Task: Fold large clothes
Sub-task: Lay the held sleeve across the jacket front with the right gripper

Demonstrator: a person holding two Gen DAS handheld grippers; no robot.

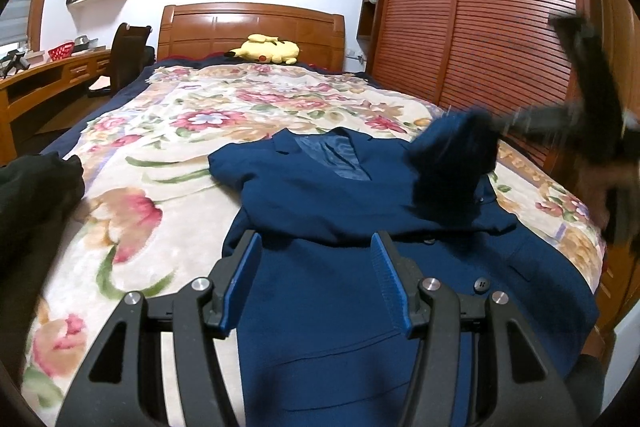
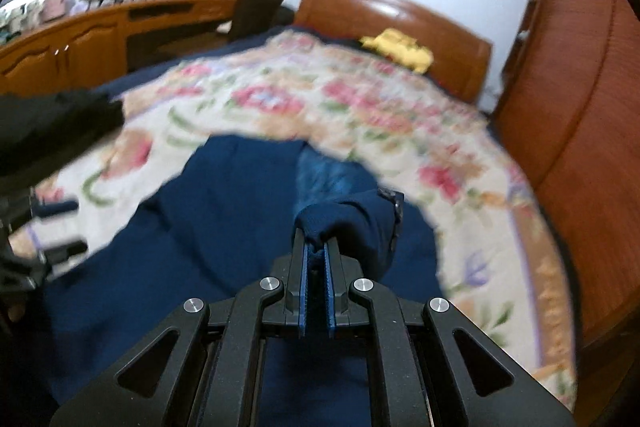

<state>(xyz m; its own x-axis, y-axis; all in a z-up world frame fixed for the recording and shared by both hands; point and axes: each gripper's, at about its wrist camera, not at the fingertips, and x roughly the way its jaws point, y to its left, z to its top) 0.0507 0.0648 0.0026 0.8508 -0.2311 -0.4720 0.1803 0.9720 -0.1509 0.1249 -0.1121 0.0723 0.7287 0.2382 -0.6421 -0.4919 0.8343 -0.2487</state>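
A navy blue jacket (image 1: 320, 195) lies front up on the flowered bedspread (image 1: 172, 131), collar toward the headboard. My left gripper (image 1: 316, 247) hovers open over its lower half with nothing between its blue pads. My right gripper (image 2: 318, 247) is shut on the cuff of the jacket's sleeve (image 2: 356, 219), which is lifted off the jacket (image 2: 224, 195). In the left wrist view that sleeve (image 1: 448, 171) hangs blurred above the jacket's right shoulder, with the right gripper (image 1: 504, 125) coming in from the right edge.
A yellow plush toy (image 1: 268, 49) rests by the wooden headboard (image 1: 248, 23). A dark garment (image 1: 36, 183) lies at the bed's left edge. Slatted wardrobe doors (image 1: 480, 7) stand close on the right, a desk (image 1: 48, 75) and chair on the left.
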